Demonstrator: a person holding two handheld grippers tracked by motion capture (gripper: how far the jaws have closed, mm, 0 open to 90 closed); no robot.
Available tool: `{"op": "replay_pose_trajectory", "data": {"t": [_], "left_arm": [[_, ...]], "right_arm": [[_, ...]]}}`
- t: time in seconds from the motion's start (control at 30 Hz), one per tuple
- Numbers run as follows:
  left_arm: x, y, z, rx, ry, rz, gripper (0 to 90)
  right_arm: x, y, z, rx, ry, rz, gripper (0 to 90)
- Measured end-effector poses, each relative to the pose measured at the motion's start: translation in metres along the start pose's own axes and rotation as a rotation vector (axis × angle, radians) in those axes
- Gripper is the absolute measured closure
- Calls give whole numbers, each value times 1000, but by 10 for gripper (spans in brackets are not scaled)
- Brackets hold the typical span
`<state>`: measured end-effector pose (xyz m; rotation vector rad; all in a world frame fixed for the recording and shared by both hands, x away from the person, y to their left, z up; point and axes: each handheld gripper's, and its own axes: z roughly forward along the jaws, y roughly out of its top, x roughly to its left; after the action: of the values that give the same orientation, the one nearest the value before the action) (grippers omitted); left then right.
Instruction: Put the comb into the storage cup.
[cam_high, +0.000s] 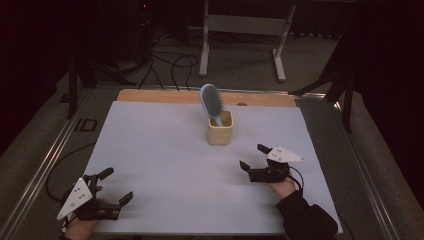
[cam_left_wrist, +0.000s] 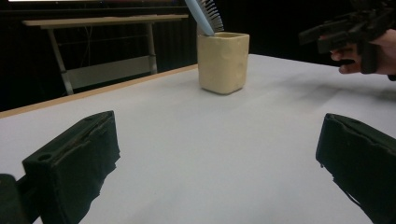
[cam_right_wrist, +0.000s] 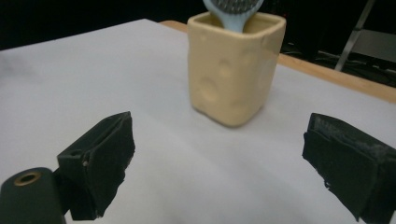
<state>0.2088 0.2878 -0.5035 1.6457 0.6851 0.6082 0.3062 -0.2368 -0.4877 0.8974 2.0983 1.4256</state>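
hairbrush (cam_high: 211, 101) stands in unlabelled cream cup (cam_high: 220, 128), both tongs agape.

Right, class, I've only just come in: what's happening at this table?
A person sits with tongs in each hand, both open and empty. A blue hairbrush stands handle-down in a cream cup on the white table. The right tongs are nearer the cup; the left tongs wait near the front edge. Nothing is being held.
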Motion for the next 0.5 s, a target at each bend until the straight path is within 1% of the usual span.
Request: {"op": "replay_pose_trajectory", "data": {"t": [0.07, 0.2, 0.3, 0.5], "left_arm": [[0, 0, 0, 0, 0, 2, 0], [0, 0, 0, 1, -1, 3, 0], [0, 0, 0, 1, 0, 2, 0], [0, 0, 0, 2, -1, 2, 0]], "right_arm": [[1, -5, -5, 6, 1, -8, 88], [2, -14, -14, 6, -4, 7, 88], [3, -21, -20, 16, -12, 0, 88], [3, -29, -31, 7, -28, 20, 88]]}}
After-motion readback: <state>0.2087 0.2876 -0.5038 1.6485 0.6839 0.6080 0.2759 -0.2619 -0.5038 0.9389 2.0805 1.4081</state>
